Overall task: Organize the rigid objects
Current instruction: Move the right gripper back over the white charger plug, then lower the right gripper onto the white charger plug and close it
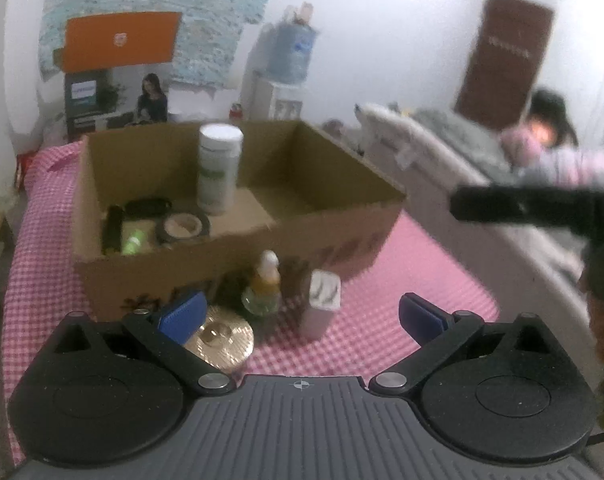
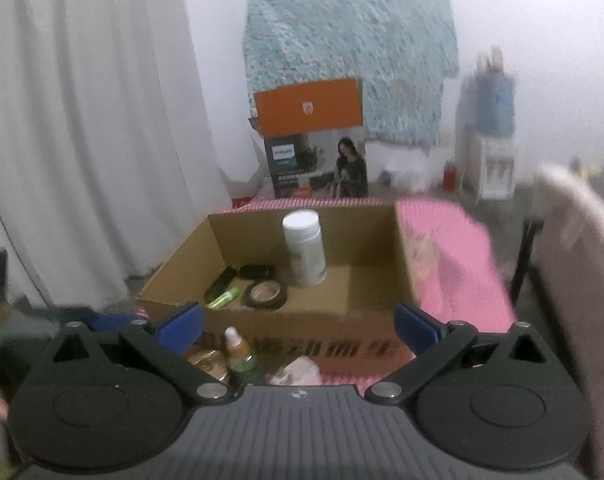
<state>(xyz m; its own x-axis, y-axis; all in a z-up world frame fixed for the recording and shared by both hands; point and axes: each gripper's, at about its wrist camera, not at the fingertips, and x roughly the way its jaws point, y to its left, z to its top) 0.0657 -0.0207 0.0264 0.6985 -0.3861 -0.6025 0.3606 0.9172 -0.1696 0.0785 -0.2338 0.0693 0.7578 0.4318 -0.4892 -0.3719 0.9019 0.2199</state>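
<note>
Three items (image 1: 268,286) lie between spread tongs (image 1: 302,318).

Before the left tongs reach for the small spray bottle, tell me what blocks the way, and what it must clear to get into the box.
Nothing stands between the open left tongs and the spray bottle; the gold lid and white container flank it. The cardboard box front wall rises behind it and must be cleared.

Soft, even indoor light, slightly dim; no hard shadows, no glare. Both views motion-blurred and hazy. Left wrist view: cardboard box (image 1: 238,200) smeared, person (image 1: 557,140) at right edge badly blurred. Right wrist view: white curtain (image 2: 82,120) washed out, upper right milky. Fisheye bends edges; dark vignette in corners.
</note>
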